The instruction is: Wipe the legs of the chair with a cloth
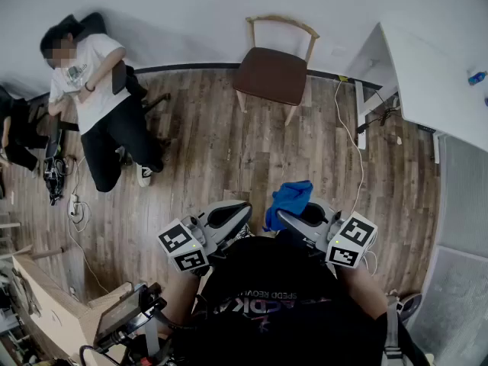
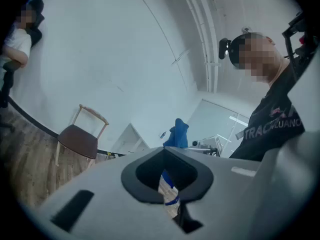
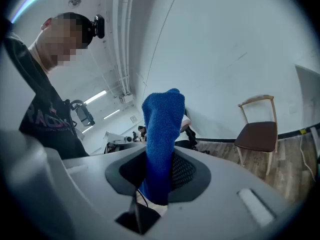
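Okay, head view: chair (image 1: 271,73) is sitting at upper centre against the wall, seat facing down-frame, pale legs untouched. Both tools are hanging at lower centre, well apart from it. Right gripper (image 1: 293,219) is clamping the blue cloth (image 1: 290,200). Its free end is pointing up-frame, roughly at the chair. Left gripper (image 1: 229,216) is carrying nothing. A person (image 1: 91,90) is sitting on the floor at upper left.

Left gripper view: left gripper (image 2: 170,199) is showing jaws together and empty. Cloth (image 2: 177,134) is poking up mid-frame; chair (image 2: 80,139) is at left.

Right gripper view: right gripper (image 3: 155,194) is pinching the cloth (image 3: 162,144), long axis running out along the jaws toward the top of the frame. Chair (image 3: 257,134) is at right.

Judging this as the approach step; wiping isn't started. The next move is calling for closing in, dropping low and laying the loose end along a leg.
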A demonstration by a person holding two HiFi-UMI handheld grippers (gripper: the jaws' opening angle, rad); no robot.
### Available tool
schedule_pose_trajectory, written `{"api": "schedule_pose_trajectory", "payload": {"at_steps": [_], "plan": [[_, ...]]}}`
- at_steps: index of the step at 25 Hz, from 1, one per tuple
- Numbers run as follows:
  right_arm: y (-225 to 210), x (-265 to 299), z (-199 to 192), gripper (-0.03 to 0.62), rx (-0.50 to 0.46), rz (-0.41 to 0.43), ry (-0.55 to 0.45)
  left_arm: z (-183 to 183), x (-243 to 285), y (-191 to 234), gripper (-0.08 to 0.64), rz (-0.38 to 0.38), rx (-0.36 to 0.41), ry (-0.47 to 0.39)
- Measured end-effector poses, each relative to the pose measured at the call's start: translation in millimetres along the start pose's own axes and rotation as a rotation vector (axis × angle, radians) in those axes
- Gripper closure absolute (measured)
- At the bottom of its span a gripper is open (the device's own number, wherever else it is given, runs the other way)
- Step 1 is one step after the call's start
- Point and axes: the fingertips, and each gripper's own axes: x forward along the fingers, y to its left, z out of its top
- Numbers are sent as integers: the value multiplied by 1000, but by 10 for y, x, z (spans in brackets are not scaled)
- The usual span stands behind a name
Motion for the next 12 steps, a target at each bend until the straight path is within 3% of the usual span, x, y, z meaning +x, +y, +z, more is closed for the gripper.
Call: {"api": "schedule_pose_trajectory", "payload": {"at_steps": [12], "plan": [[-9, 59, -5, 489, -6, 11, 2, -9, -34, 45, 561, 10, 0, -9]]}}
